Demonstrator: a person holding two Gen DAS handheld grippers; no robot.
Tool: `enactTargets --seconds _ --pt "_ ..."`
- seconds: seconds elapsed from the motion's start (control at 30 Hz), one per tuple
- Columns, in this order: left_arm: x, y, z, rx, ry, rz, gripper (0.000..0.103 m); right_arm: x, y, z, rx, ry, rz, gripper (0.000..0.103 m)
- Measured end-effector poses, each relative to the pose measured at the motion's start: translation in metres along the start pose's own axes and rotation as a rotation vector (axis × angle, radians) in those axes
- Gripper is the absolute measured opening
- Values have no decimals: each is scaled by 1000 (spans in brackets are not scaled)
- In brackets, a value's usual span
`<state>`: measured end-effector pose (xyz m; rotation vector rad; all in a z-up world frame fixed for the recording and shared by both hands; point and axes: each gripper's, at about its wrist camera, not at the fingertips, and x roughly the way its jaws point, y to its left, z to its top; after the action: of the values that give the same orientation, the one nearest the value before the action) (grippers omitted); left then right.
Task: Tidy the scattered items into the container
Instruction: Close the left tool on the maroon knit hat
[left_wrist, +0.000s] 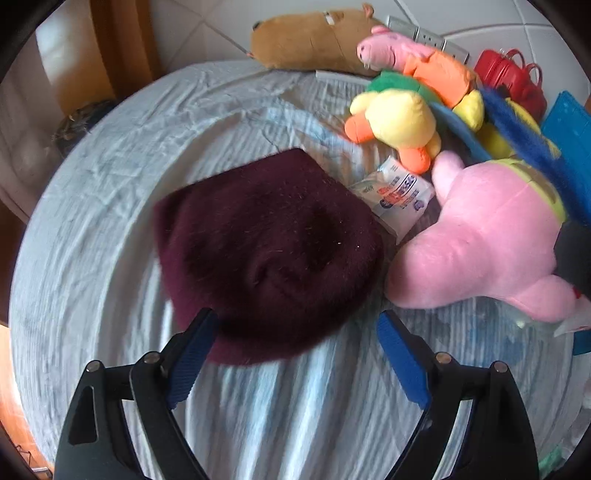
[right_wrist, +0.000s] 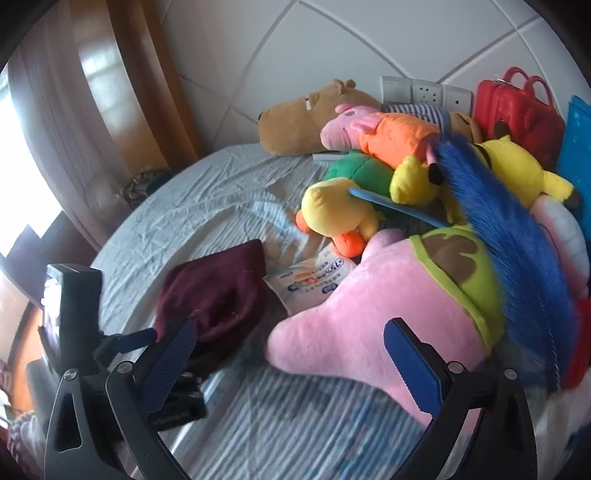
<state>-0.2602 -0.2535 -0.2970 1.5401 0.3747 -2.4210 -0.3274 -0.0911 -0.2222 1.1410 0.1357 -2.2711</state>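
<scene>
A fuzzy maroon hat (left_wrist: 269, 251) lies on the pale striped bedsheet (left_wrist: 110, 221). My left gripper (left_wrist: 295, 321) hangs open just over its near brim, one finger on each side, not touching it. To the hat's right lie a wipes packet (left_wrist: 399, 192) and a big pink star plush (left_wrist: 487, 240). In the right wrist view my right gripper (right_wrist: 291, 328) is open over the near arm of the pink star plush (right_wrist: 369, 314). The right finger overlaps the plush and the left finger stays clear of it. The maroon hat (right_wrist: 221, 295) sits to the left.
Plush toys pile up at the back right: yellow duck (left_wrist: 399, 118), pink pig in orange (left_wrist: 417, 59), brown capybara (left_wrist: 314, 40), blue furry piece (right_wrist: 517, 229). A red bag (right_wrist: 517, 107) and a blue plastic panel (right_wrist: 576, 147) stand by the white tiled wall. The bed's left half is bare sheet.
</scene>
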Motion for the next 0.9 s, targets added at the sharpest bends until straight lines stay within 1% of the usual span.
enactTargets --seconds 0.1,0.2,0.23,0.3,0.33,0.37,0.4,0.47,0.57,0.6,0.63,0.7,0.77,0.8,0.83,0.87,0.9 --pt "18 2 4 7 16 7 89 16 -4 6 2 15 -23 103" --pt "30 9 8 3 15 19 89 34 -6 8 9 39 -21 103" --pt "32 12 10 -2 14 17 87 38 -5 8 4 47 -22 103" --pt "37 19 14 -9 12 18 65 49 -1 8 -14 64 -17 103" --pt "37 22 15 -15 11 16 63 53 0 8 -19 67 -16 103" --pt "37 26 18 -27 5 4 57 56 2 9 -21 68 -12 103" --pt "36 30 22 -37 1 -3 49 61 5 10 -26 71 1 103" --pt "36 37 29 -50 -2 -13 39 69 11 12 -39 77 9 103" --pt "36 47 39 -61 -1 -37 31 88 23 17 -59 98 32 103" --pt "35 51 42 -65 -3 -49 29 93 26 18 -65 101 28 103" --pt "33 54 45 -63 -11 -54 29 99 29 19 -71 105 22 103" --pt "28 60 51 -58 -31 -50 28 113 33 23 -87 117 -27 102" --pt "25 67 59 -44 -54 -36 28 122 35 25 -97 127 -72 98" --pt "27 70 62 -46 -55 -37 28 128 38 26 -119 135 -103 93" --pt "29 73 66 -47 -56 -39 28 134 40 26 -141 143 -131 86" --pt "32 75 70 -47 -55 -43 28 139 42 26 -159 153 -135 80" --pt "34 76 72 -45 -56 -46 28 144 44 26 -177 164 -139 70"
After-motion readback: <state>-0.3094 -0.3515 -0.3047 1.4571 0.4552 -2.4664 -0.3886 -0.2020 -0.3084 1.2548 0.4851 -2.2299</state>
